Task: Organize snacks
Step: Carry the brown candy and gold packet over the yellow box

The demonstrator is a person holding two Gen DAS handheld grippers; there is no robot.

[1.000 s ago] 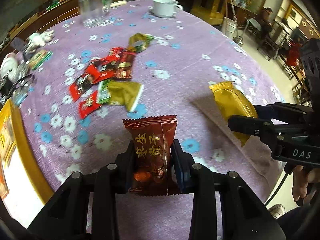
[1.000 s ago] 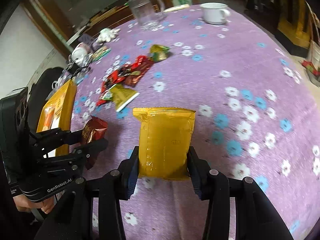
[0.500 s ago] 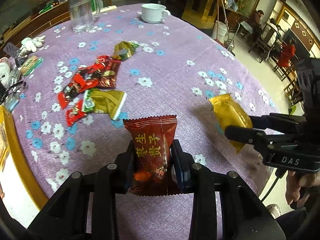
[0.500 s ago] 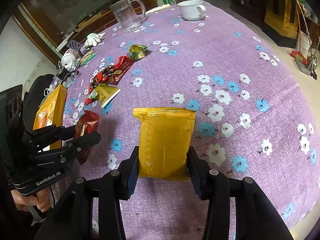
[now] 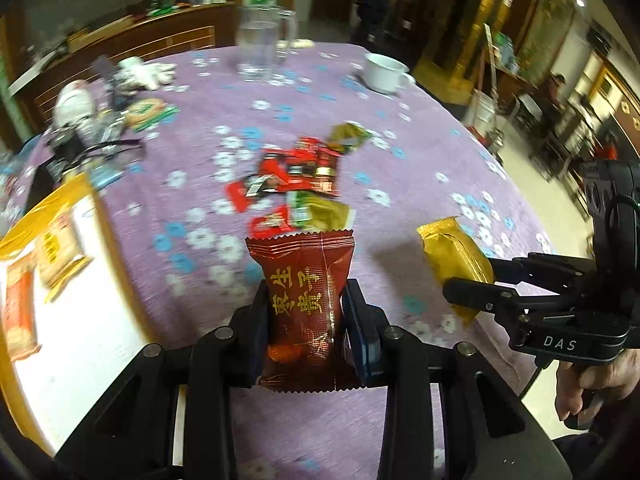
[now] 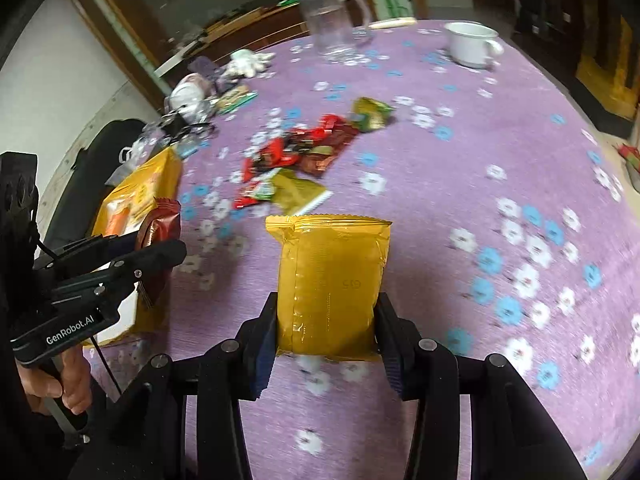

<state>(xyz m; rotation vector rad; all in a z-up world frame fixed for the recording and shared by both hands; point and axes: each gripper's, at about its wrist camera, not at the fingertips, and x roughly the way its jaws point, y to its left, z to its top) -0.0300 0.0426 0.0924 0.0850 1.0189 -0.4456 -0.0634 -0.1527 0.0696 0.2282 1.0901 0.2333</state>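
Mid-carry: left gripper (image 5: 305, 320) clamps dark-red packet (image 5: 302, 280), right gripper (image 6: 326, 328) clamps gold packet (image 6: 330, 276). Next, judged: drop both into yellow box (image 5: 52, 240) at 9 o'clock.

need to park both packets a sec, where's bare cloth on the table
Bare cloth lies right of the snack pile, reaching to the white mug, and again just ahead of the gold packet. The left edge is crowded: yellow box, clutter, glass pitcher.
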